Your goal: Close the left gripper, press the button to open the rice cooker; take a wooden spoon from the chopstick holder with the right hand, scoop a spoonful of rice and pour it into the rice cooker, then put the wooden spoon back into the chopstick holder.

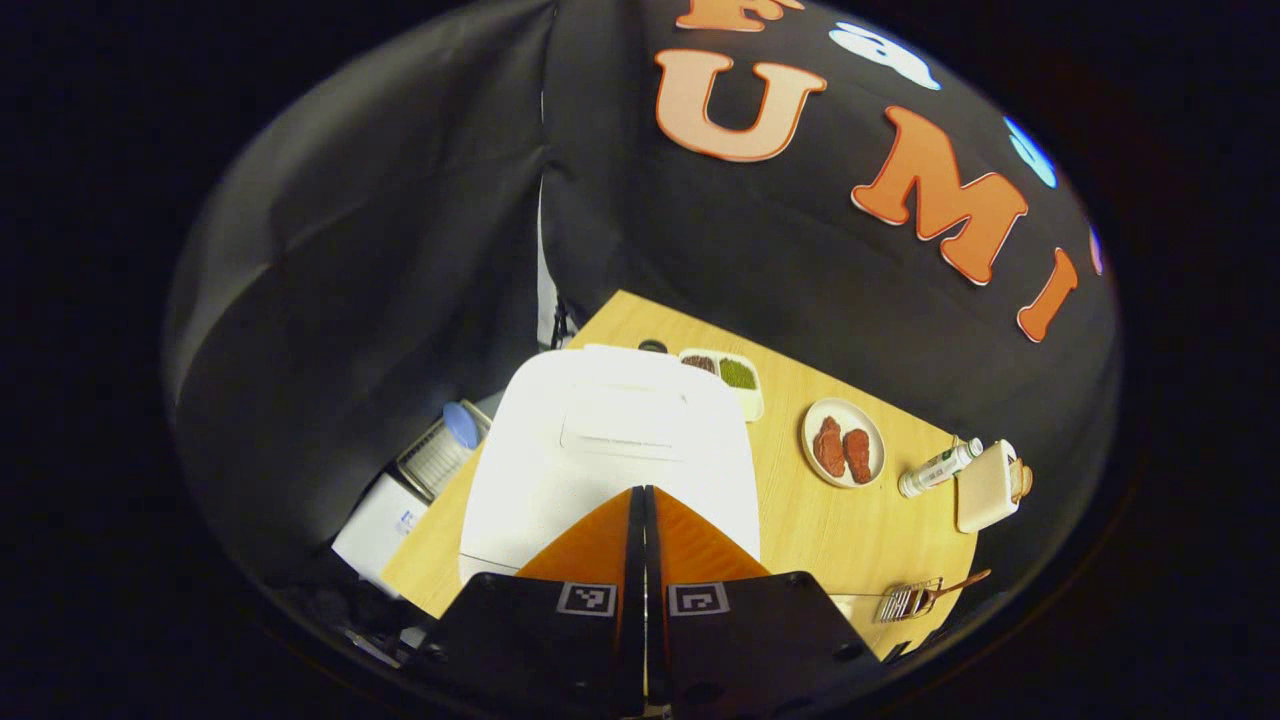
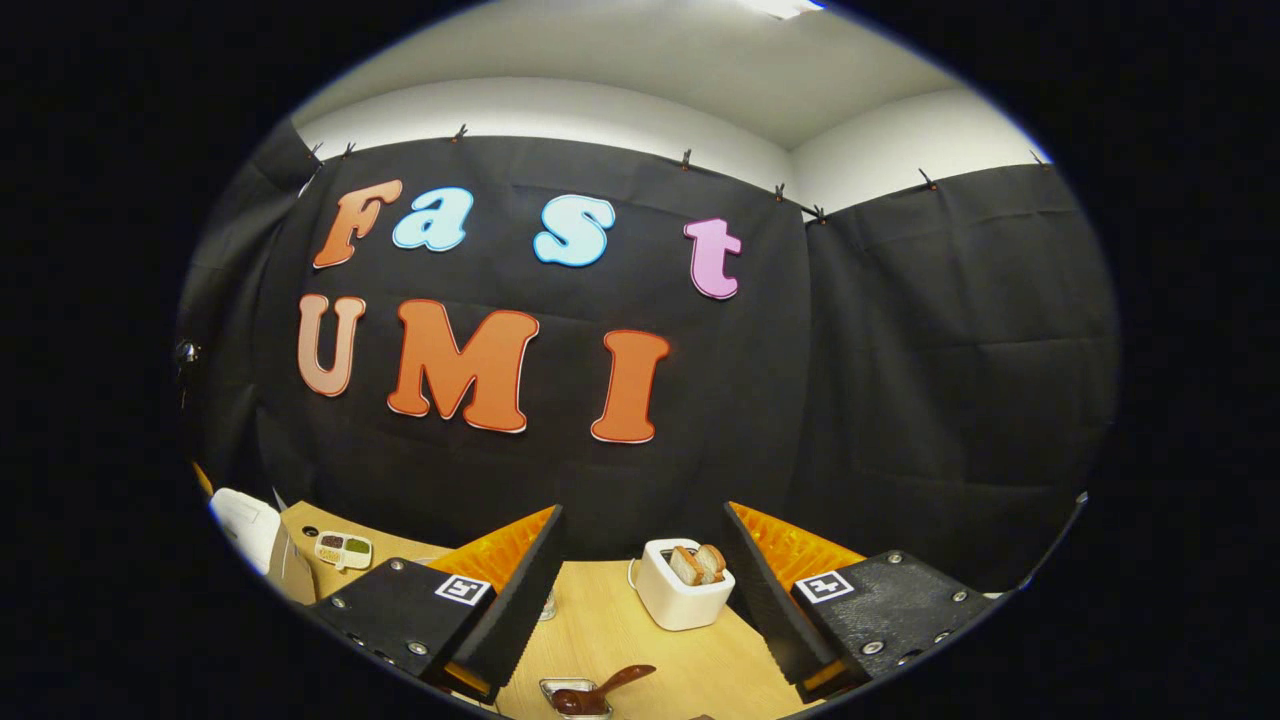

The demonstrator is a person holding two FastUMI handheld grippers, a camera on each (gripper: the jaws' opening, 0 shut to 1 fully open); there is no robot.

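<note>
Left claw (image 1: 641,500): fingers pressed together, nothing between them, tips over the front of the white rice cooker (image 1: 610,450). Cooker lid is down. Cooker sits at the near-left end of the wooden bench (image 1: 830,520).

Outward from there in the left gripper view: one divided tray (image 1: 724,378) just behind the cooker, two compartments showing, one with dark grains, one with green. One plate (image 1: 843,442) to its right carrying two reddish-brown pieces. One bottle (image 1: 939,468) lying on its side next to one toaster (image 1: 987,486). Near the bench's front edge, one metal chopstick holder (image 1: 908,602) with one wooden spoon (image 1: 950,588) in it, handle sticking out to the right. Off the bench's left edge: a white box and a basket with a blue lid, lower down.

Right claw (image 2: 645,590): fingers spread wide, holding nothing, well above the bench (image 2: 610,640). Between its fingers: toaster (image 2: 678,600) with two slices of bread in the slots. Below that, the chopstick holder (image 2: 572,697) with the wooden spoon (image 2: 600,690) lying in it. Far left: rice cooker (image 2: 243,527) edge and divided tray (image 2: 343,549).
</note>
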